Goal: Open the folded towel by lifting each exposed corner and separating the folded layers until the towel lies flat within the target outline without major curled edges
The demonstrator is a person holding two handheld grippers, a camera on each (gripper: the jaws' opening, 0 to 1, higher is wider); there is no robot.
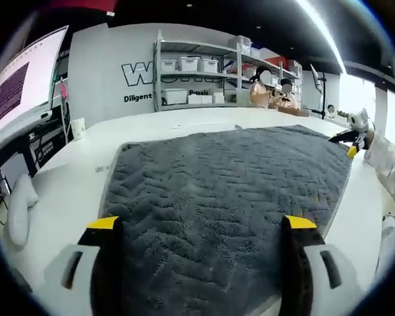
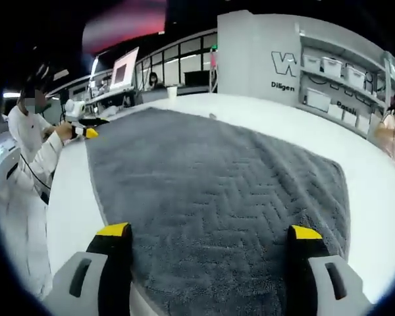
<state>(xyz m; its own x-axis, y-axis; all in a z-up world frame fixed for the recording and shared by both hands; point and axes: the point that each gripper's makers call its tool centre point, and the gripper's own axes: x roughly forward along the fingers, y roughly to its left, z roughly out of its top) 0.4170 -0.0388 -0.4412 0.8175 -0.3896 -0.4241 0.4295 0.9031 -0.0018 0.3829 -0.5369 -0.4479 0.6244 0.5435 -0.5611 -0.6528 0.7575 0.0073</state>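
The worktop (image 1: pixel 66 191) is white and wide, and the grey towel (image 1: pixel 230 191) with a herringbone pattern lies spread flat on it, covering most of the middle. In the left gripper view the left gripper (image 1: pixel 201 227) is over the near edge of the towel, its fingers (image 1: pixel 104 227) wide apart with nothing between them. In the right gripper view the right gripper (image 2: pixel 209 234) is over another edge of the towel, fingers (image 2: pixel 305 235) also wide and holding nothing.

Behind the worktop there is a grey wall (image 1: pixel 112 59) with big white letters "WO" and a smaller word "Diligent" under them; the rest is hidden by a metal shelf (image 1: pixel 197 72) with white boxes (image 1: pixel 188 63). A monitor (image 1: pixel 23 82) stands at the left side. A person in a white sleeve (image 2: pixel 33 155) stands at the far corner of the worktop. Two more people are near the shelf.
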